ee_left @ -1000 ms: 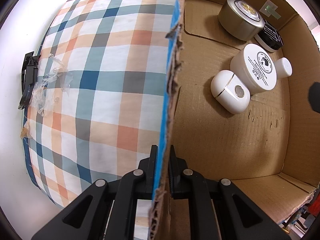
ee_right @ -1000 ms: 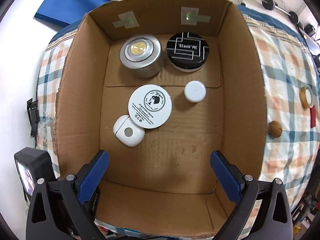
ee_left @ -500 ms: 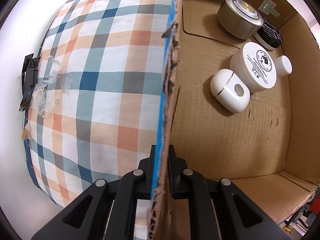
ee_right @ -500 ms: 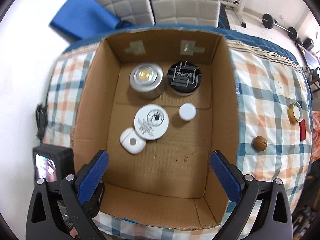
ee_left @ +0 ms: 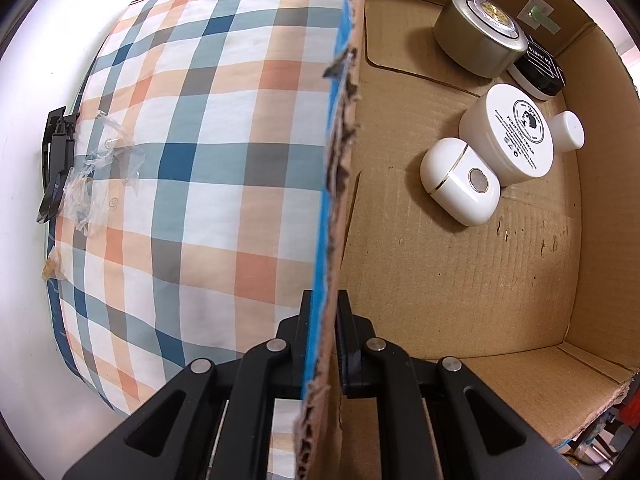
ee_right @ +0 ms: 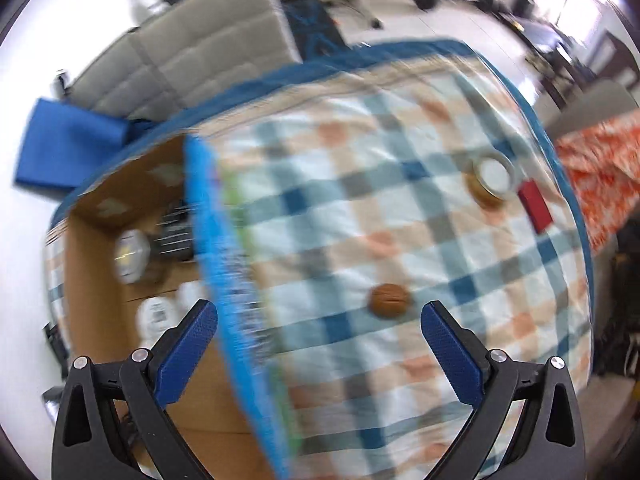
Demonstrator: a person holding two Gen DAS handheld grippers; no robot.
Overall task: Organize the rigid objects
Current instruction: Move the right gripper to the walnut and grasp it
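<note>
A: Cardboard box (ee_left: 460, 280) pinned on its side wall. The left gripper (ee_left: 322, 320) has its fingers pressed on that wall, one outside, one inside, presumably to keep the box from sliding on the checked cloth (ee_left: 200, 160).

B: And the jars sit inside?

A: Yes: a metal tin (ee_left: 478, 36) and a black-lidded jar (ee_left: 540, 70) at the far wall, a white cream jar (ee_left: 512, 136) touching a white case (ee_left: 460, 182), and a small white pot (ee_left: 566, 132) just beside the jar.

B: The other hand?

A: The right gripper (ee_right: 320, 344) hangs spread wide and empty over the cloth outside the box, lined up toward a walnut (ee_right: 390, 299). Farther off lie a tape roll (ee_right: 492, 178) and a red block (ee_right: 536, 206). The view is blurred. My guess is the walnut goes in next.
</note>
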